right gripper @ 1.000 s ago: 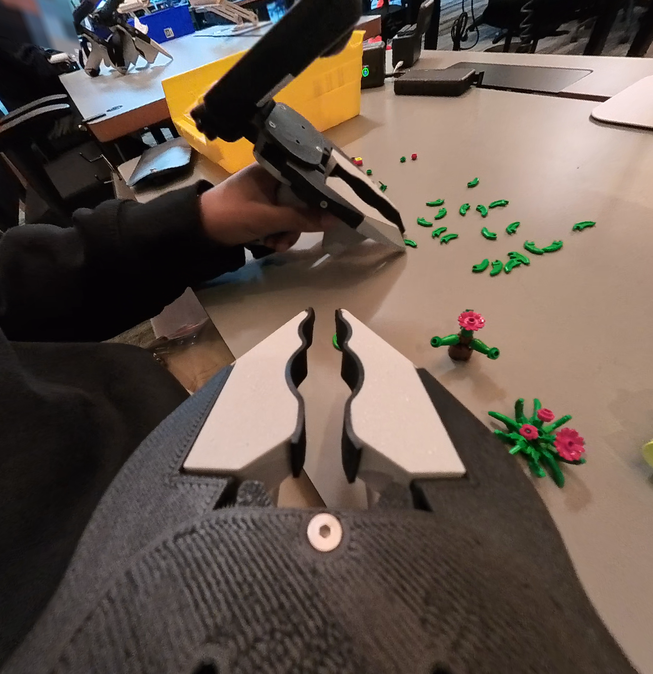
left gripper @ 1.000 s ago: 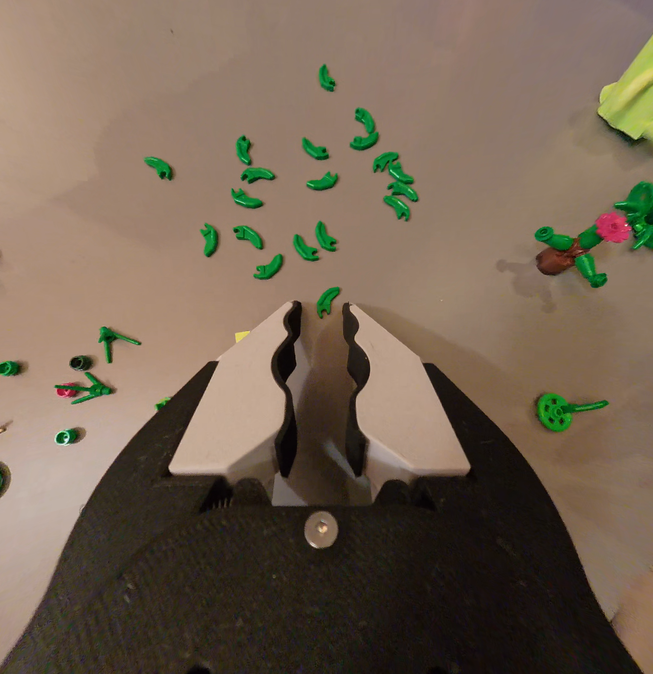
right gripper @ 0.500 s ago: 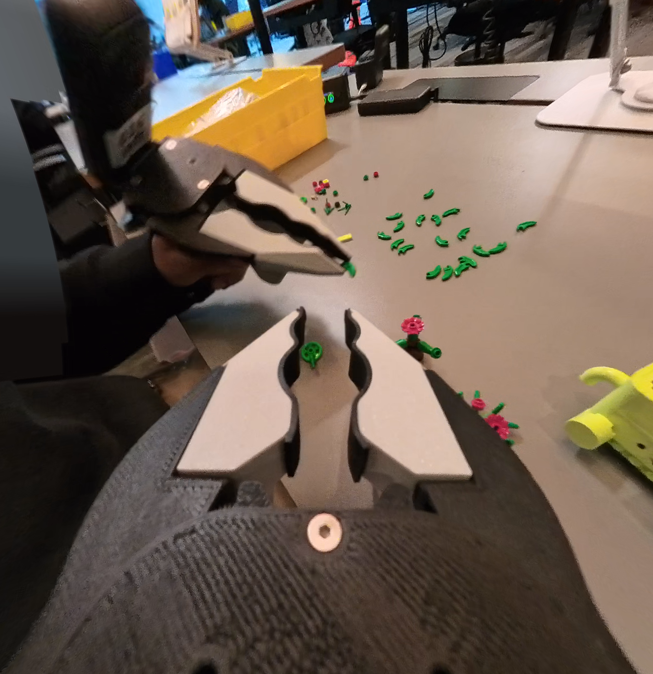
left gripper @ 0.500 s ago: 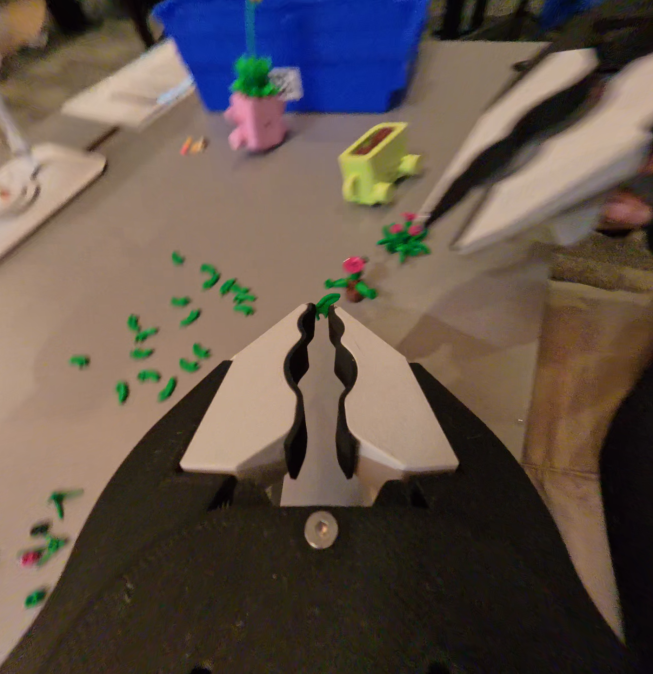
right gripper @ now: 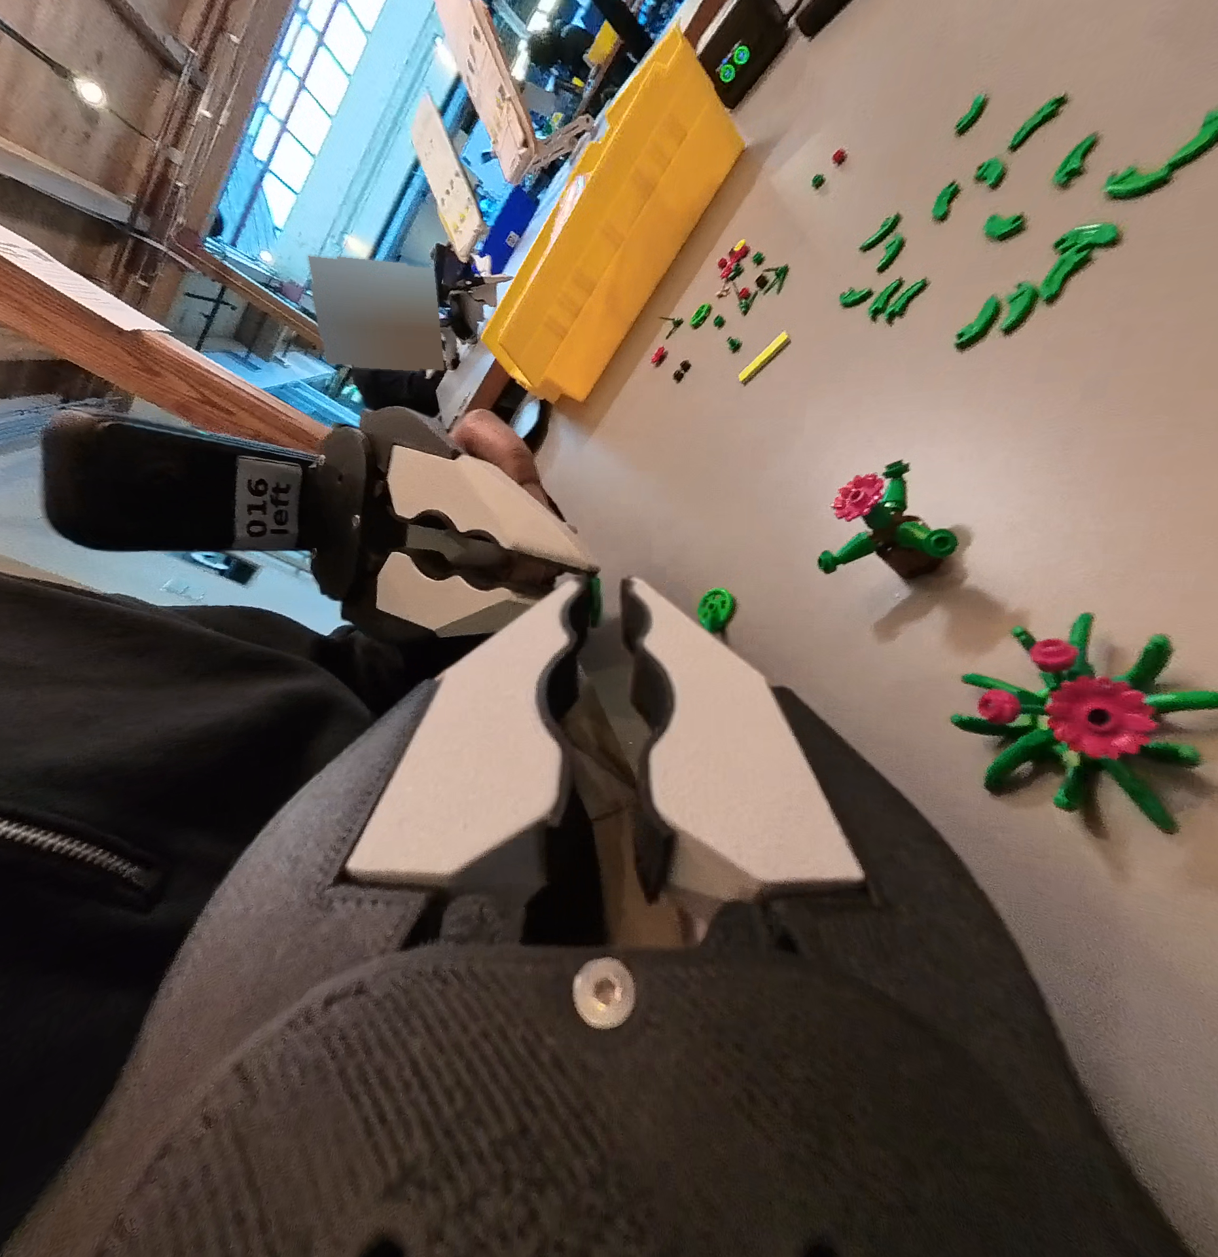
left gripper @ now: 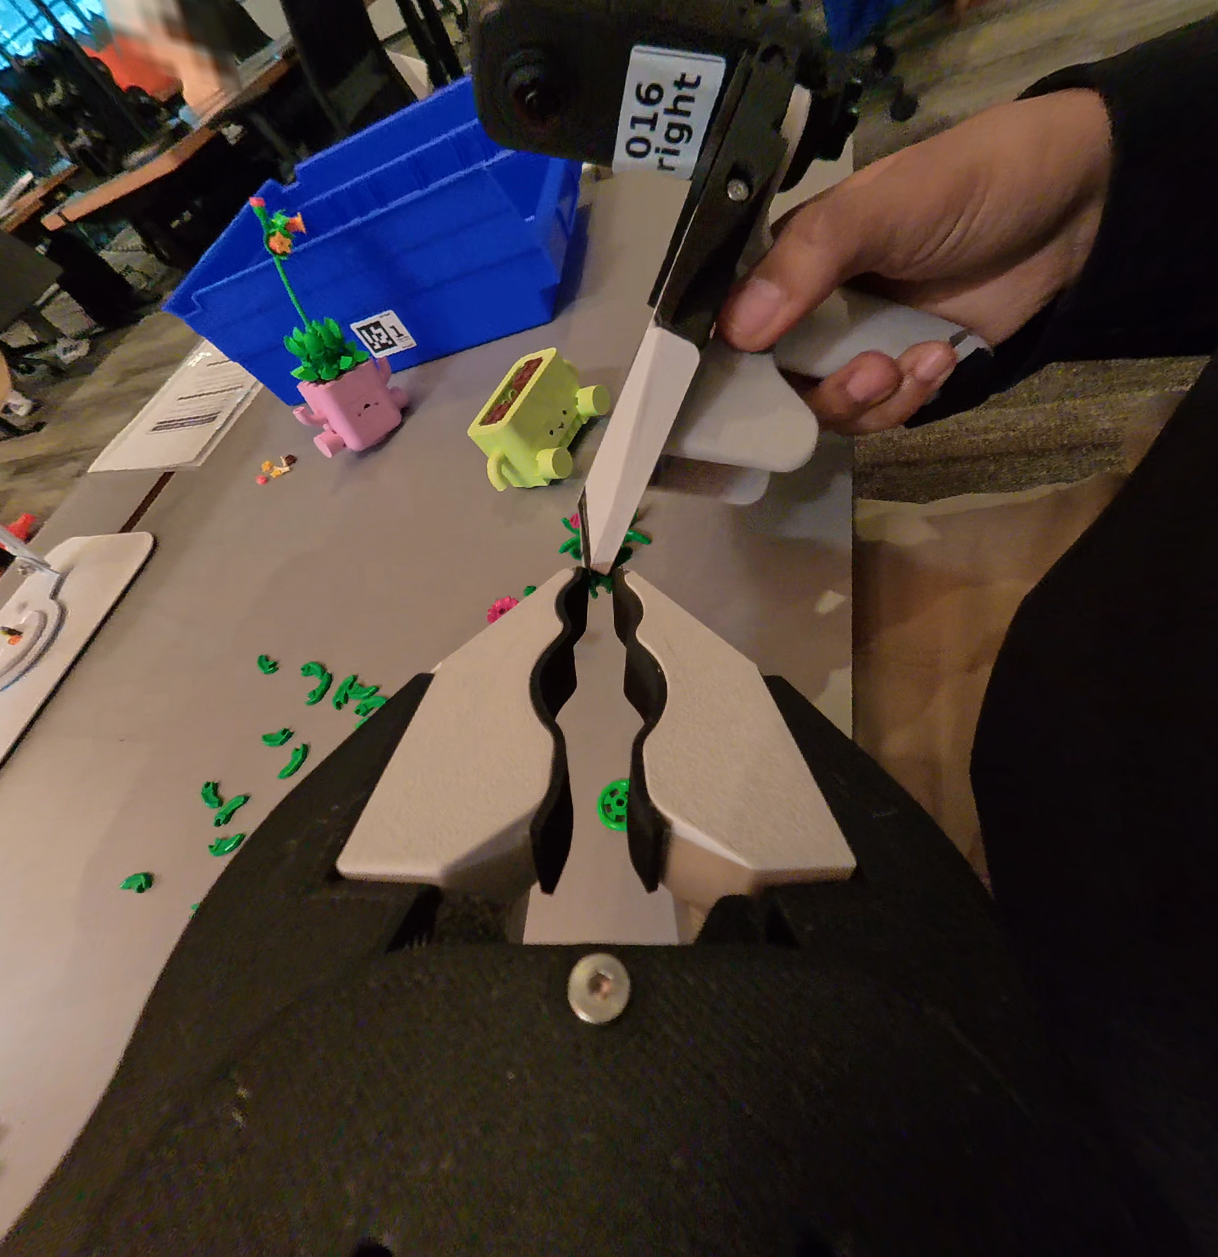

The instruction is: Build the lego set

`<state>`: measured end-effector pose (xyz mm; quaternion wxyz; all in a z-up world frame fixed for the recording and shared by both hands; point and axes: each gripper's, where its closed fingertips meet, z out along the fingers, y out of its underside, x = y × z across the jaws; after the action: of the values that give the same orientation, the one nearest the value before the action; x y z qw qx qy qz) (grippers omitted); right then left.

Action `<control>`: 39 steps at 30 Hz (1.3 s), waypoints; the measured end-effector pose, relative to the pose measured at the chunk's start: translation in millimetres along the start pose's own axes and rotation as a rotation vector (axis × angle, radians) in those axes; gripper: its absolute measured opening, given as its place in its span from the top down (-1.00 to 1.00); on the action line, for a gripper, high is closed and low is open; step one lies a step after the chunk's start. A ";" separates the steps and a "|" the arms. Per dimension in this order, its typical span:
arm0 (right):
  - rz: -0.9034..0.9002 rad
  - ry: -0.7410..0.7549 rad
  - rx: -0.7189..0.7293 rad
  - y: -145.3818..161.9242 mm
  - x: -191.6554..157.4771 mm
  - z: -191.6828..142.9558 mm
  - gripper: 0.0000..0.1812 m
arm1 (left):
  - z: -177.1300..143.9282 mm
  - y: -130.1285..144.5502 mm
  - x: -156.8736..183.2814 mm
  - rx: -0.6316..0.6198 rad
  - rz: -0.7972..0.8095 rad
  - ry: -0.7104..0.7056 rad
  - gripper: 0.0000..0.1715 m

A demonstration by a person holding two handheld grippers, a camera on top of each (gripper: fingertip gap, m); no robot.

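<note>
My left gripper (left gripper: pixel 598 579) is shut on a small green leaf piece (left gripper: pixel 599 586) at its tips, held above the grey table (left gripper: pixel 388 544). My right gripper (right gripper: pixel 602 590) comes in from above and meets it tip to tip. Its jaws stand a narrow gap apart on either side of the leaf (right gripper: pixel 594 600). The right gripper also shows in the left wrist view (left gripper: pixel 594 563), and the left gripper in the right wrist view (right gripper: pixel 582 570). A green wheel-shaped piece (right gripper: pixel 717 607) lies on the table just below the tips.
Several loose green leaves (left gripper: pixel 286 741) lie to the left. A flower stem on a brown base (right gripper: pixel 888 527) and a pink flower cluster (right gripper: pixel 1095 721) lie nearby. Lime (left gripper: pixel 534 415) and pink (left gripper: pixel 351 408) pots, a blue bin (left gripper: pixel 415 231) and a yellow bin (right gripper: pixel 613 224) stand farther off. My left and right fingertips are right by each other.
My left gripper closed on a leaf, lifted it from the pile and swung right. My right gripper rose, tilted over and narrowed its jaws around the leaf's tip.
</note>
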<state>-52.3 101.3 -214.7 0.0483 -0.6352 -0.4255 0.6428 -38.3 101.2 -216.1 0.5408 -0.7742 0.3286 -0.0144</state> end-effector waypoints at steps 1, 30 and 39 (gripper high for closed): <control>0.017 -0.015 0.001 0.2 -1.6 0.2 0.99 | 0.4 1.1 0.1 -0.004 0.004 -0.001 0.93; -0.368 0.314 -0.264 56.7 30.9 33.5 0.99 | -21.0 84.5 35.0 -0.310 -0.313 0.210 0.55; -0.403 0.319 -0.270 54.7 29.5 36.7 0.99 | -23.7 81.7 19.4 -0.252 -0.380 0.163 0.47</control>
<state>-63.1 66.6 -277.1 0.1565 -0.6316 -0.6118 0.4498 -72.3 55.1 -281.9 0.3992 -0.8797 0.2190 -0.1371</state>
